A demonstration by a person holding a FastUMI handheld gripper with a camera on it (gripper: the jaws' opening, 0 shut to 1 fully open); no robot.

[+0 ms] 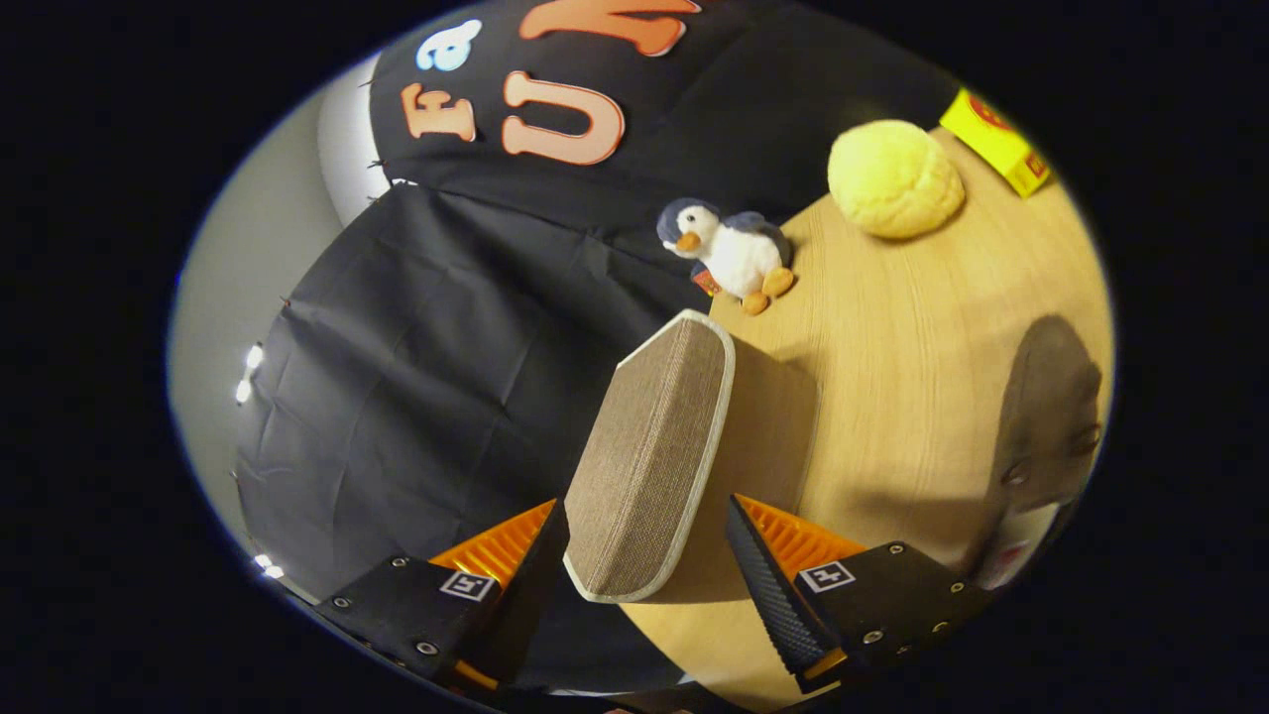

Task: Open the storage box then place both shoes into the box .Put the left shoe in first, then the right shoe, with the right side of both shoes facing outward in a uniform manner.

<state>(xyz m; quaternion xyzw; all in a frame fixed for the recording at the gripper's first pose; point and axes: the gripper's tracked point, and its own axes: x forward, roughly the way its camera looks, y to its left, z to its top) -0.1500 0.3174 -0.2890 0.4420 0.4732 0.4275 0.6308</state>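
A brown woven lid point(649, 456) with pale trim, the storage box's flap, stands raised between my fingers and stretches forward from them, casting a shadow on the wooden table point(922, 327). My gripper point(644, 511) is closed on the flap's near end, one finger against each face. Off to the right of the right finger lies a dark grey shoe point(1051, 416), its pale sole toward me. The body of the box is hidden under the flap and fingers.
Beyond the flap a small penguin plush point(729, 253) sits near the table's edge by the black cloth wall. Farther back are a round yellow soft thing point(895, 178) and a yellow carton point(996, 139). The whole scene appears tilted.
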